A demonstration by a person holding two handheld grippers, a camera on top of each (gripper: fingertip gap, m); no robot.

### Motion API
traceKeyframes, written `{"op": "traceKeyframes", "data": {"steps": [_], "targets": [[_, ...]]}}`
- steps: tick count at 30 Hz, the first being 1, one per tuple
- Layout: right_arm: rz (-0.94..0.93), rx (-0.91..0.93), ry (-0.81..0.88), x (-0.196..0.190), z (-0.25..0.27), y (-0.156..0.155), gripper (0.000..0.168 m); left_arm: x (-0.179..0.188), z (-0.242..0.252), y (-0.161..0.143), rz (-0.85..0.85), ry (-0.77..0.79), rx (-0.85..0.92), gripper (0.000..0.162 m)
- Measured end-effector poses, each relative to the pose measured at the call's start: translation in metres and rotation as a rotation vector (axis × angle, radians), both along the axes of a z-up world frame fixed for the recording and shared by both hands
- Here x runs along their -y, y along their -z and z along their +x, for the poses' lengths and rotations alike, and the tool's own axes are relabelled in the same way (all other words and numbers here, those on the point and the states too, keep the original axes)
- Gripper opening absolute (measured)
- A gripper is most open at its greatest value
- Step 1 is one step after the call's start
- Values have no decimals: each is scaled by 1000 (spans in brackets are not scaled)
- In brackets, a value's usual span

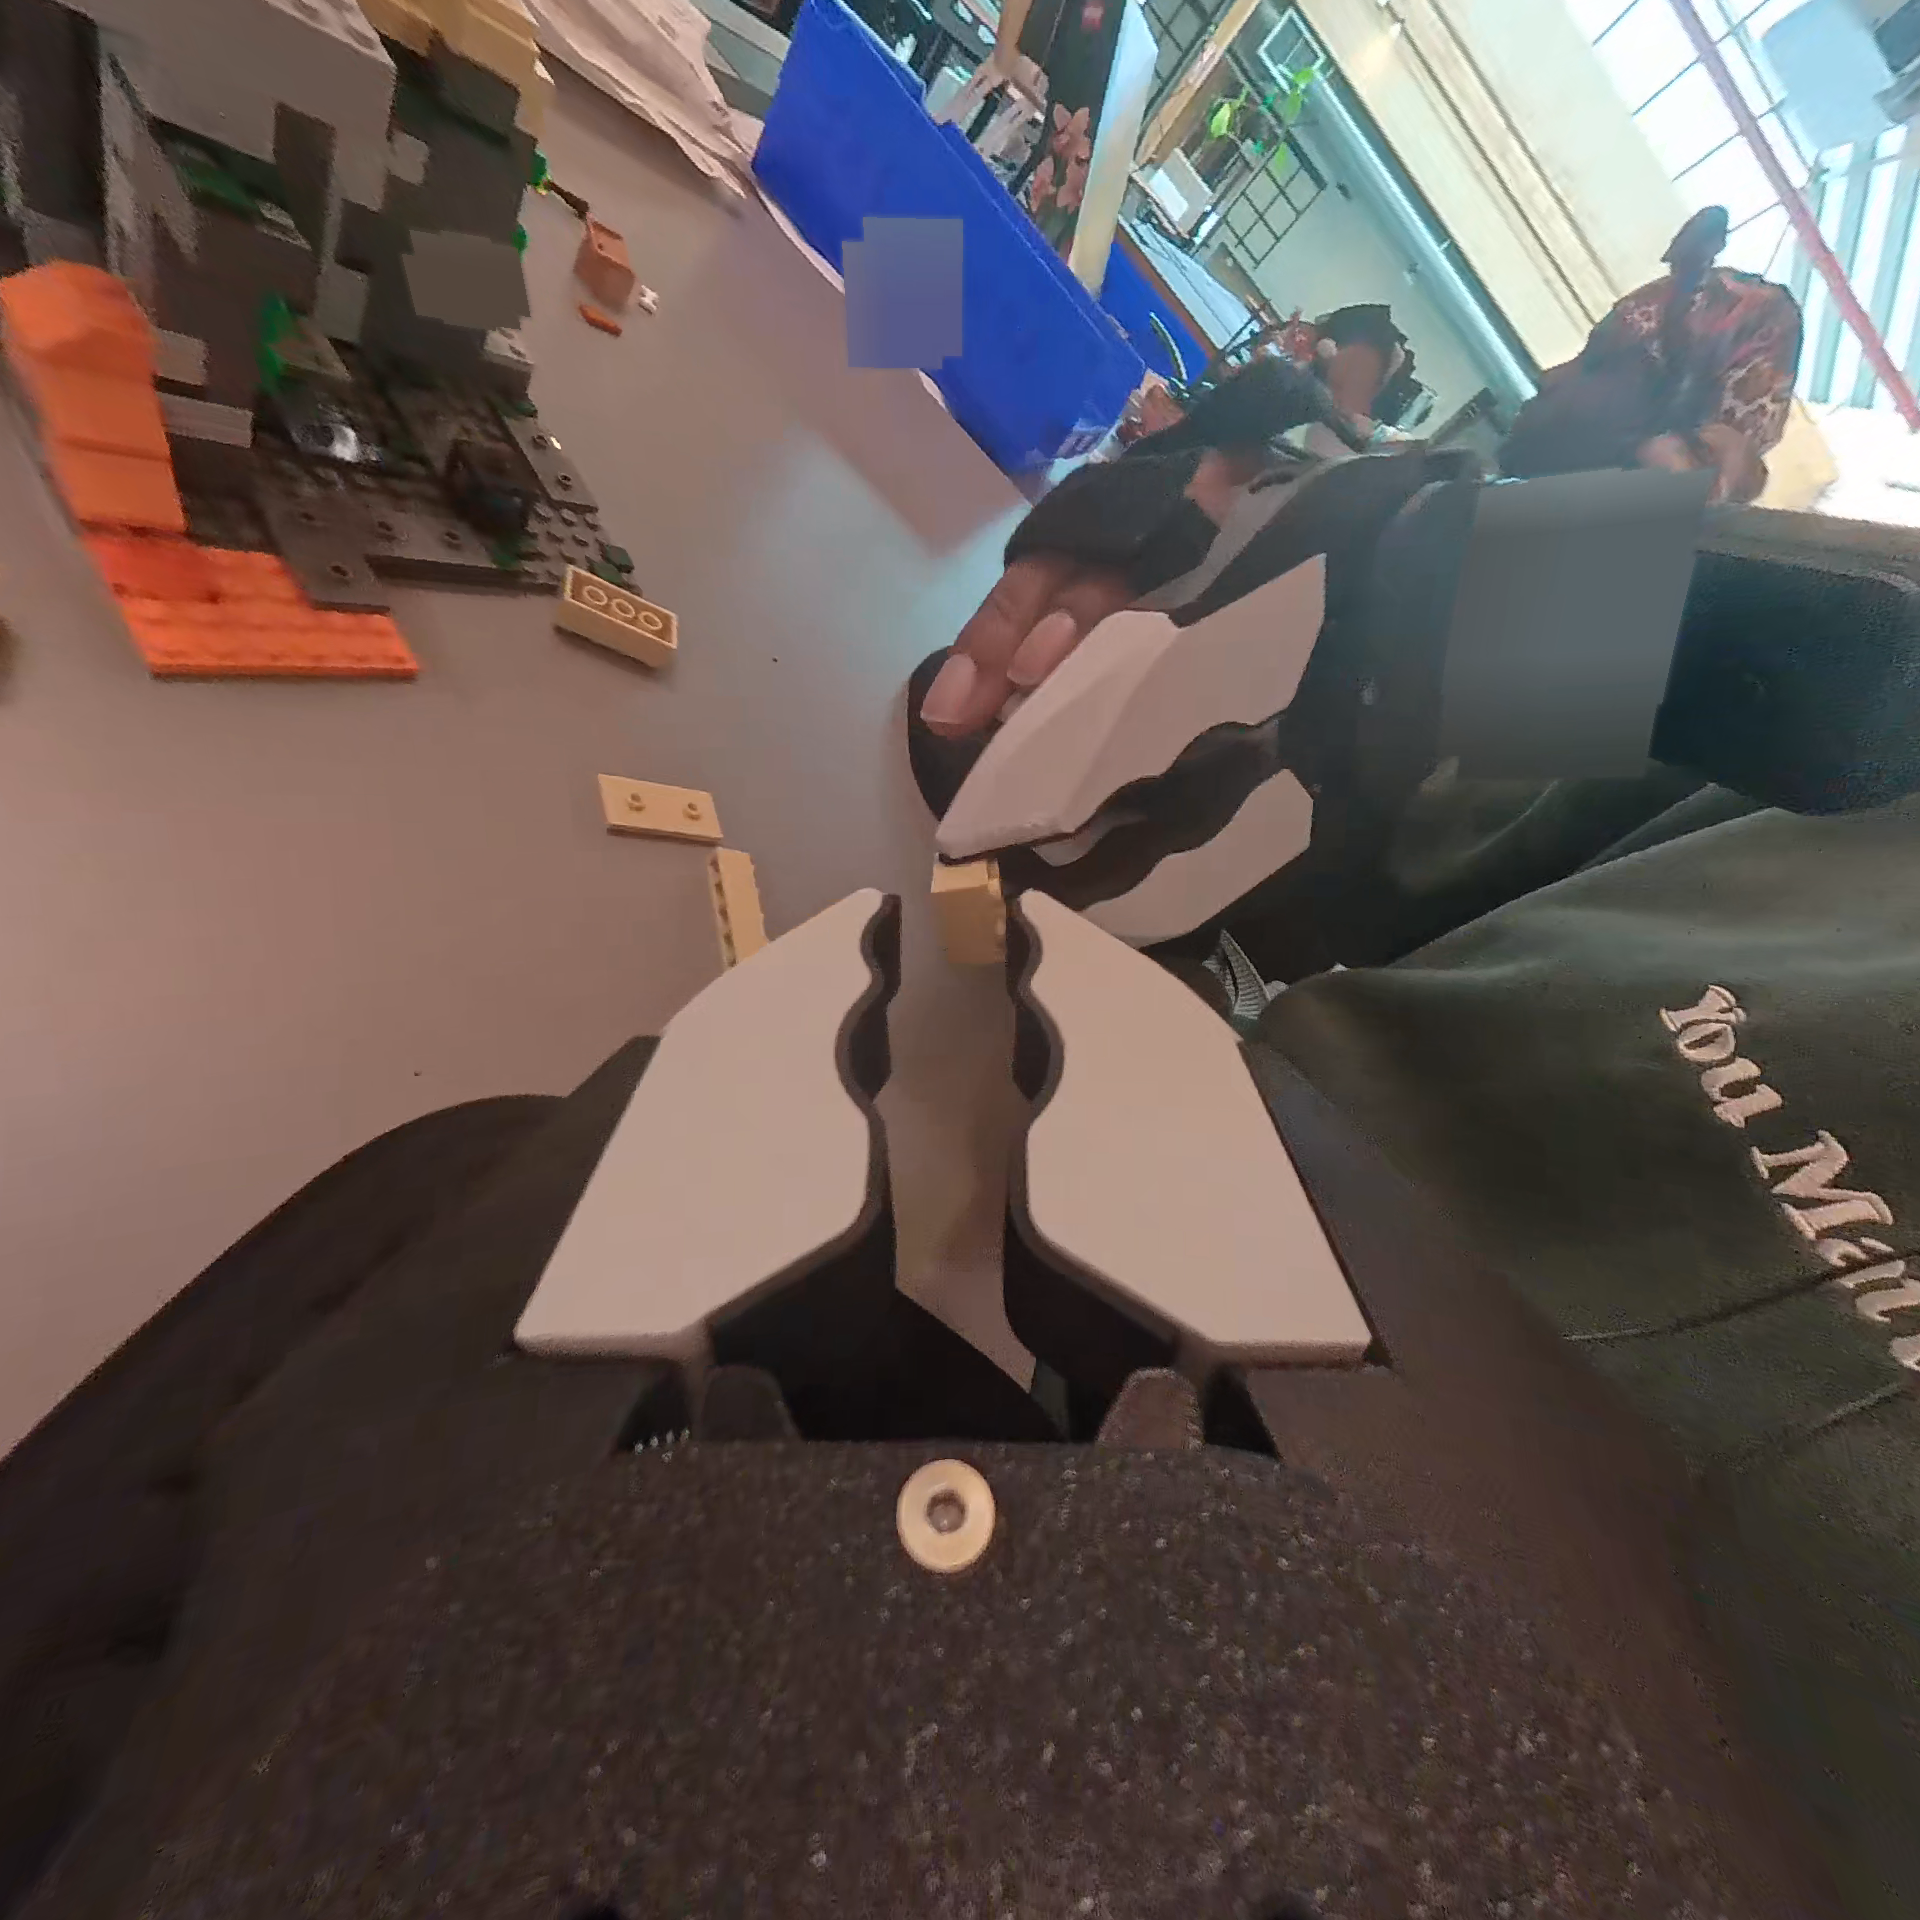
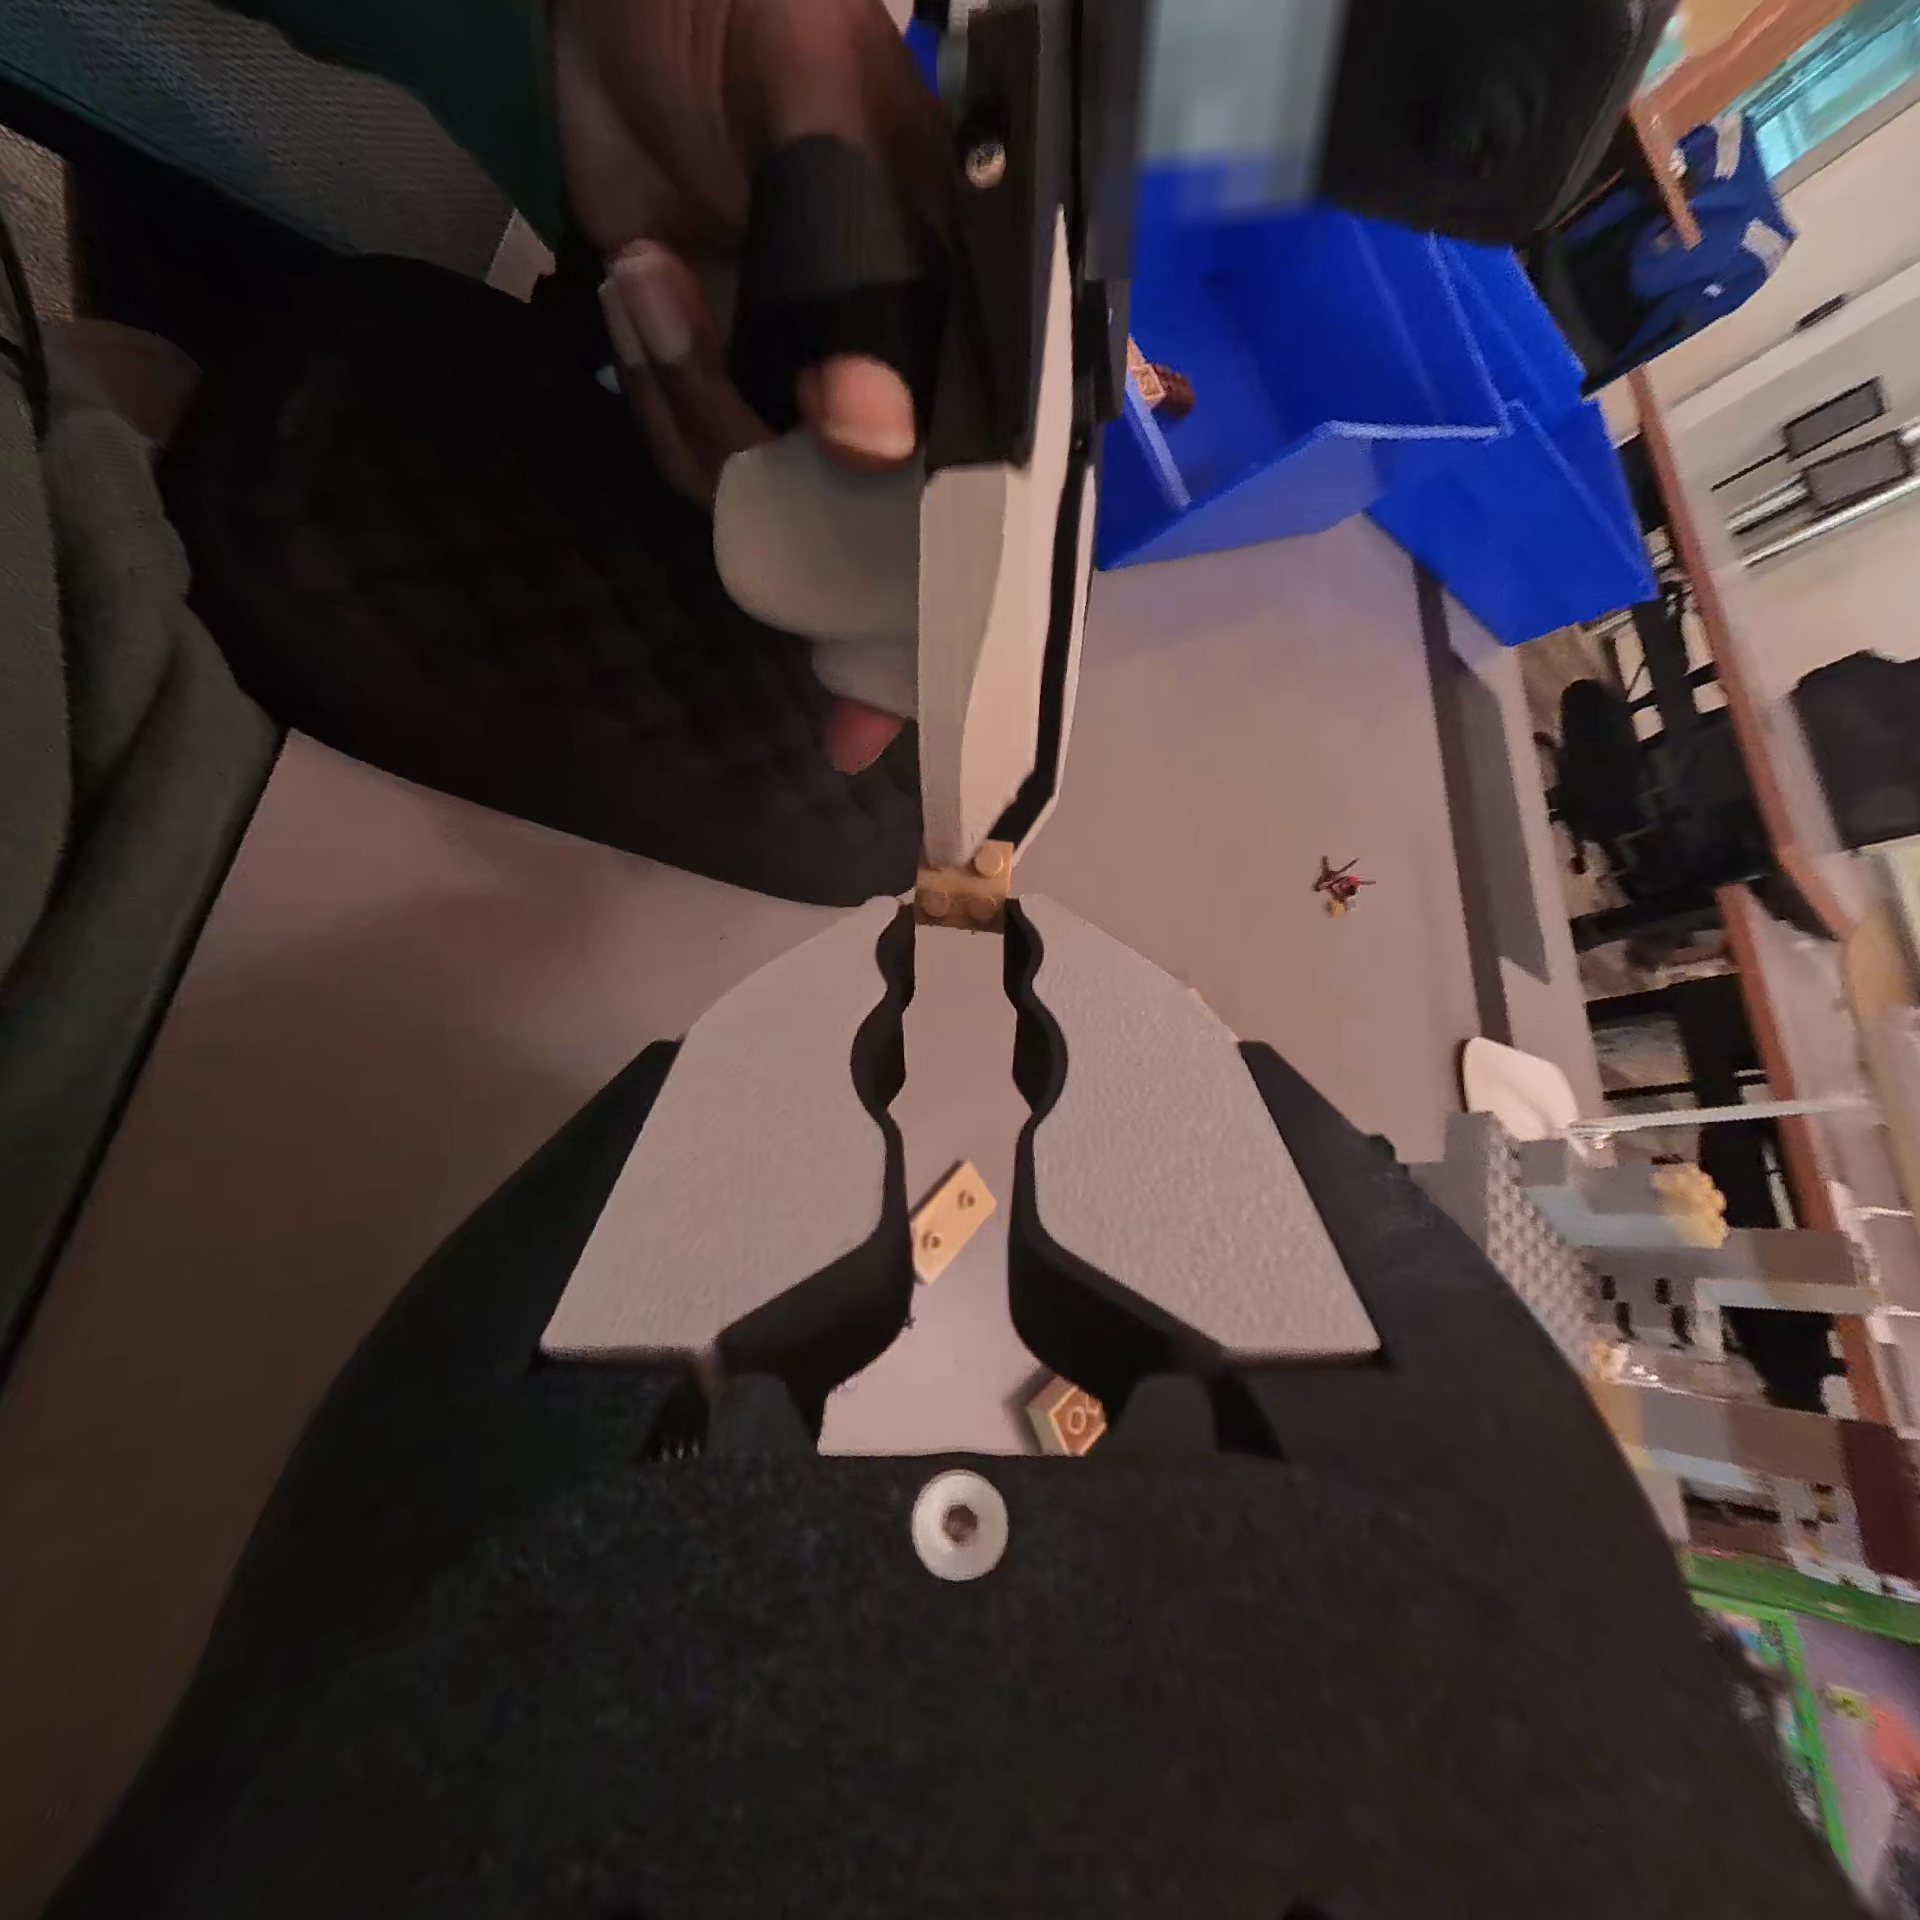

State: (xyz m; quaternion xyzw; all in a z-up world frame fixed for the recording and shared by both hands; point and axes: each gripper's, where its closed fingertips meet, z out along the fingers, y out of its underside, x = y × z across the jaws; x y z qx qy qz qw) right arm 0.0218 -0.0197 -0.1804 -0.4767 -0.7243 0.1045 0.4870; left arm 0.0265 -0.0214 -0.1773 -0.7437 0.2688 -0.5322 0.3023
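1. Your right gripper (image 2: 961,914) is pinching a small tan brick (image 2: 963,902) at its very fingertips, jaws narrowed to the brick's width.
2. Your left gripper (image 1: 951,920) is standing partly open; the same brick (image 1: 971,914) is sitting just beyond its tips, beside the right-hand finger, though contact is unclear.
3. Farther off, tan plates (image 1: 659,807) are lying on the grey table (image 1: 312,883), with a brick model (image 1: 260,312) beyond.

A small tan brick (image 1: 971,920) (image 2: 961,896) is hanging above the grey bench (image 1: 312,935), studs showing in the right wrist view. The right gripper (image 2: 961,912) is clamping its two sides at the fingertips. The left gripper (image 1: 951,914) is meeting it, seemingly touching with only one fingertip.
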Motion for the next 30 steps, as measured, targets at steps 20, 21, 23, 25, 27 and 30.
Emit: {"op": "traceKeyframes", "data": {"steps": [20,21,23,25,27,30], "targets": [[-516,511,-150,-27,41,84,15,-95,-250,-9,448,-641,-1061,11],[-524,532,-156,-28,41,84,14,-97,-259,-9,436,-647,-1084,11],[-522,543,-159,-29,38,84,12,-101,-274,-6,415,-661,-1135,11],[-540,513,-161,-28,32,81,11,-103,-287,-2,402,-668,-1190,12],[-564,479,-157,-27,28,77,11,-102,-296,6,363,-662,-1234,12],[-569,453,-139,-28,24,76,11,-103,-303,13,345,-666,-1254,12]]}}
